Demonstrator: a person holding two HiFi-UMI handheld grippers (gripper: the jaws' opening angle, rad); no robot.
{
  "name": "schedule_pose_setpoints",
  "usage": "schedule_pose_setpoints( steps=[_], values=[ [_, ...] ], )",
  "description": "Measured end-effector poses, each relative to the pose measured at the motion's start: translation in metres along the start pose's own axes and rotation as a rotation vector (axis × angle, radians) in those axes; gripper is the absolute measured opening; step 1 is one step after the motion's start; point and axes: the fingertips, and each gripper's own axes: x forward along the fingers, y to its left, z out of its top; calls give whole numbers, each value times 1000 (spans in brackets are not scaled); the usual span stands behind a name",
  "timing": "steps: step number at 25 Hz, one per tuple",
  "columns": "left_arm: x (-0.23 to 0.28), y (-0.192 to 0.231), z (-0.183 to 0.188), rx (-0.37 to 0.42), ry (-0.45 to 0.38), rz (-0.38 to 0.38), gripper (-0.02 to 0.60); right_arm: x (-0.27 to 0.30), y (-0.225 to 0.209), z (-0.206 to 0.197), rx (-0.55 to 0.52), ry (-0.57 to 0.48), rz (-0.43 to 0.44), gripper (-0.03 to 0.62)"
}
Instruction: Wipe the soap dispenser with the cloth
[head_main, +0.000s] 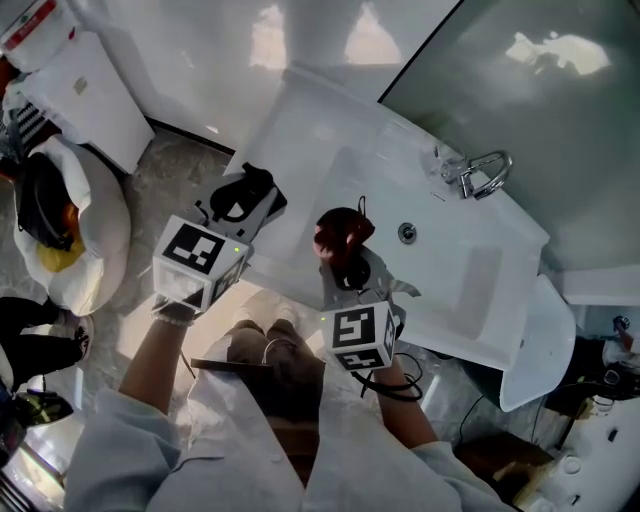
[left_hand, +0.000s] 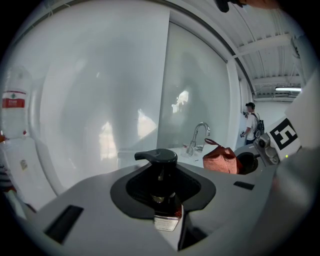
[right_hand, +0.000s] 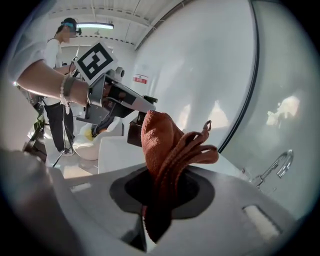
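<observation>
Soap dispenser (left_hand: 159, 172), a dark bottle with a black pump head, sits clamped in the left tongs (head_main: 243, 200) beside the white sink (head_main: 470, 300). The right tongs (head_main: 347, 262) pinch a rust-red terry cloth (right_hand: 162, 145) over it.

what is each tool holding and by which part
The left tool holds the soap dispenser, gripped on its bottle just below the black pump head. The right tool holds the cloth, pinched at its bunched lower end.
</observation>
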Motion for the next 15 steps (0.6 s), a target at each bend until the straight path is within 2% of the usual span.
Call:
schedule_pose_setpoints(
  steps=[15],
  values=[
    [26,6,-48,-33,51,36,98,12,-10,-13,92,2,14,84]
  ],
)
